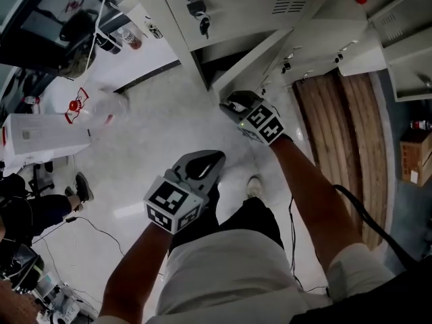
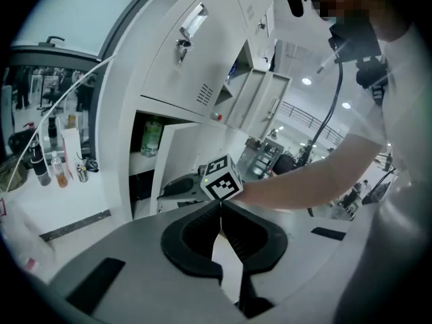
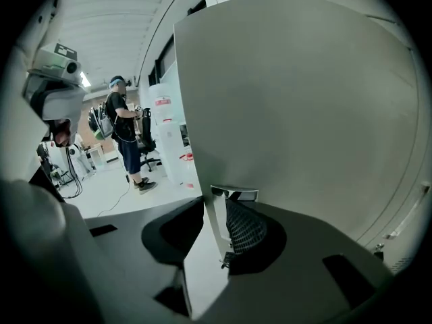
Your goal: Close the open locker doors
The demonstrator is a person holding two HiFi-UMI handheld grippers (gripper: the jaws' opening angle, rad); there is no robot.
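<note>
The pale floor [image 1: 155,120] fills most of the head view, and a bank of white lockers [image 1: 229,5] stands along its far edge. One open locker door [image 3: 304,100] swings out from the bank over the floor; from above it shows edge-on as a slanted white strip [image 1: 253,59]. A run of wooden boards [image 1: 344,133] lies along the floor's right side at the foot of more lockers. In the right gripper view another person [image 3: 125,133] stands far off on the floor near a chair.

The right tongs [image 1: 229,104] are at the free edge of the open locker door. Seen from their own camera [image 3: 217,204], the jaws stand narrow and clamp that edge, with the textured pad [image 3: 244,227] against it, just under a small metal handle [image 3: 233,194]. The left tongs [image 1: 214,157] hang lower over the floor, apart from the door, with their jaws together and nothing between them [image 2: 220,209].

A green bottle [image 2: 152,137] stands inside an open compartment in the left gripper view.
</note>
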